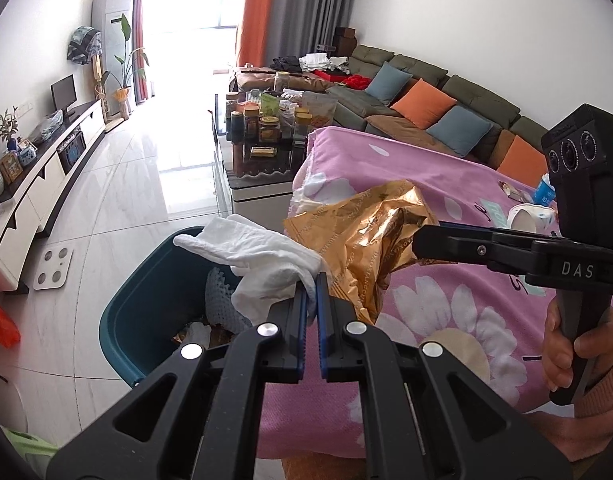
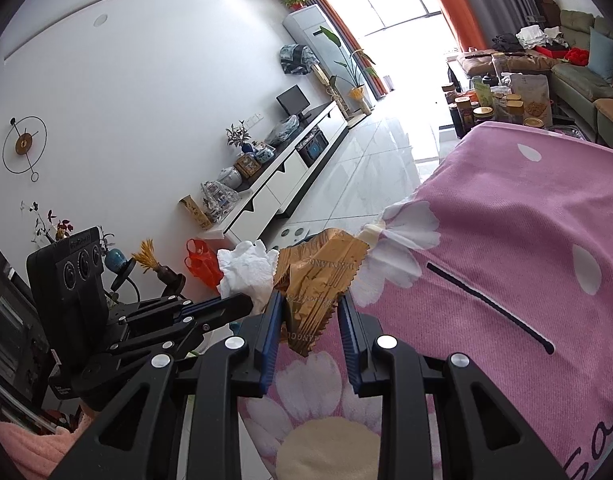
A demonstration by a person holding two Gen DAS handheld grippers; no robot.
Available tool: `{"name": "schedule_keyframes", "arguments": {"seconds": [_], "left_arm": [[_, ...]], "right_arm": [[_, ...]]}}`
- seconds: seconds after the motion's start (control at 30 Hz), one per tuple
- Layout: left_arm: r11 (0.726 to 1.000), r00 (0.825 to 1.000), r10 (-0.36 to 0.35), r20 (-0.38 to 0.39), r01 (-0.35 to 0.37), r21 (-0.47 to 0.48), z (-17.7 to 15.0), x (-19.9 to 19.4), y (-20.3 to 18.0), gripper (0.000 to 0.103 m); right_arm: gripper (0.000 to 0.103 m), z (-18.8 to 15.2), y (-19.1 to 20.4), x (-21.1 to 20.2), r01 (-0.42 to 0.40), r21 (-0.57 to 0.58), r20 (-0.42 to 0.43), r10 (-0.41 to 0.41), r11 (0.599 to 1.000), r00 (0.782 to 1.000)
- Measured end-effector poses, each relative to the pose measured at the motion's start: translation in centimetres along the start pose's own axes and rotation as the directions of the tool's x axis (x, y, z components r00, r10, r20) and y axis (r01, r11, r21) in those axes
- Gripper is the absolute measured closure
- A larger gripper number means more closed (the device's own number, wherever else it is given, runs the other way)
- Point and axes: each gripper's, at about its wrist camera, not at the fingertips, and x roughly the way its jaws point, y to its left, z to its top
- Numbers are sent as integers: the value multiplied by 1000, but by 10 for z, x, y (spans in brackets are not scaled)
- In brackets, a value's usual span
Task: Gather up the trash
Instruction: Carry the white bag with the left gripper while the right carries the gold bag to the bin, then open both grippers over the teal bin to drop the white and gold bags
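My left gripper [image 1: 312,288] is shut on a crumpled white tissue [image 1: 258,264] and holds it over the teal trash bin [image 1: 146,300], which has scraps inside. My right gripper [image 2: 310,312] is shut on a crinkled gold foil wrapper [image 2: 318,276] at the near left corner of the pink flowered cloth [image 2: 506,240]. In the left wrist view the wrapper [image 1: 366,240] hangs from the right gripper [image 1: 420,244] just right of the tissue. In the right wrist view the tissue [image 2: 246,272] sits in the left gripper [image 2: 242,304].
A white paper cup [image 1: 526,220], a blue packet [image 1: 544,192] and a small wrapper [image 1: 512,192] lie on the cloth's far right. A glass coffee table [image 1: 262,148] with jars stands behind, a sofa [image 1: 426,100] to the right, a TV cabinet [image 1: 46,184] to the left.
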Motion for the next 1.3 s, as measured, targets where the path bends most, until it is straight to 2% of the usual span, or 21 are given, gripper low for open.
{"name": "schedule_keyframes", "arguments": {"seconds": [0.83,1.3], "left_arm": [[995,996,82,-22,-83,-59,0,20,34,98],[991,993,104,-49,-108,-82,-2,31,49,98]], "right_arm": [[77,14,18,30,-11,-37,-46,10,999,999],[77,19,26,49,1,-54,-86,-5,999,996]]}}
